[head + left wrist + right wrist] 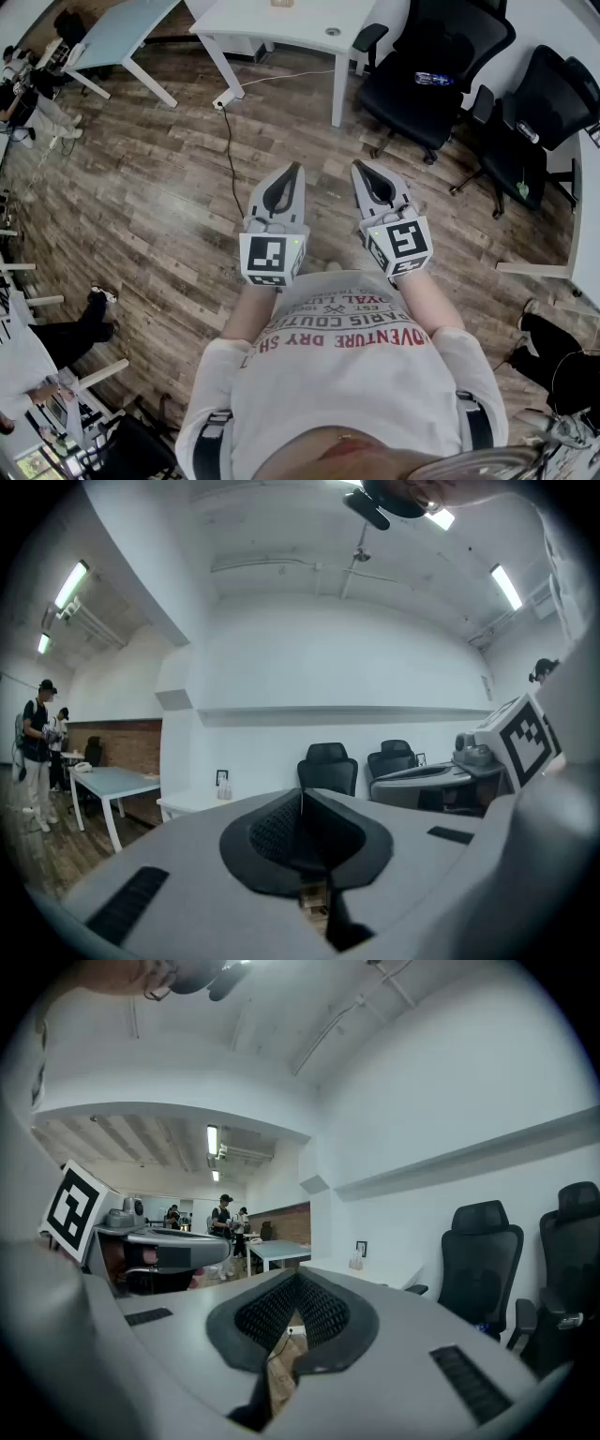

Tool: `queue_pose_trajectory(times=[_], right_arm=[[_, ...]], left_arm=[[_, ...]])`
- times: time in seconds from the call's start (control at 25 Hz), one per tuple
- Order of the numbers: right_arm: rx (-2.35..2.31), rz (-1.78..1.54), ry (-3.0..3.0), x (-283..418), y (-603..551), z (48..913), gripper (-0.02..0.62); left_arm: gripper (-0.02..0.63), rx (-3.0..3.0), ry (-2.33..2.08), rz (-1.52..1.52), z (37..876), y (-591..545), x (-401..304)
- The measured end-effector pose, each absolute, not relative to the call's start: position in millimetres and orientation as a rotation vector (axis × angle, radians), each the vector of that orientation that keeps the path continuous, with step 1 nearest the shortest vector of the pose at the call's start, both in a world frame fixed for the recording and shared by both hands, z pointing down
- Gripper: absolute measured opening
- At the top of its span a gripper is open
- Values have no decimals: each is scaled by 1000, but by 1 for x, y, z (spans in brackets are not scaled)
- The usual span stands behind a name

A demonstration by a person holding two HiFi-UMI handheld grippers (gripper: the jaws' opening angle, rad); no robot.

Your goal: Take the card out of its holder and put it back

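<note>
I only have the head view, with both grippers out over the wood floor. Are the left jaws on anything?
Observer: No. The left gripper view shows the left gripper with its jaws together and nothing between them.
Operator: And the right?
Observer: The right gripper is the same: shut, empty.
Operator: What stands ahead of them?
Observer: A small upright frame stands on the white table; it is too small to tell what it is.
</note>
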State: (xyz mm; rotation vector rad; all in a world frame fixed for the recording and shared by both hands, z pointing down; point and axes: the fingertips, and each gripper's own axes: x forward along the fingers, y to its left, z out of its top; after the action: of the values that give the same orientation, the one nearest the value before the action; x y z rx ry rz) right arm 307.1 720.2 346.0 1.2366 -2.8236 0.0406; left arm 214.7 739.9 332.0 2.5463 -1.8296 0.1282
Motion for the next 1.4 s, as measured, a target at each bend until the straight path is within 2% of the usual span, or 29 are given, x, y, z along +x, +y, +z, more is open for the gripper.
queue_pose_trajectory(times=[0.72,1.12,1.4], right_arm=[[1286,133,-2810,328,683,371,22],[1360,173,-2711,293,592,384,21],[1402,187,-2661,224,500,379,21]], left_arm=[[26,2494,-1869,188,348,712,219],[26,2471,-1811,188,371,622,173],[26,2477,-1765,131,359,525,88]])
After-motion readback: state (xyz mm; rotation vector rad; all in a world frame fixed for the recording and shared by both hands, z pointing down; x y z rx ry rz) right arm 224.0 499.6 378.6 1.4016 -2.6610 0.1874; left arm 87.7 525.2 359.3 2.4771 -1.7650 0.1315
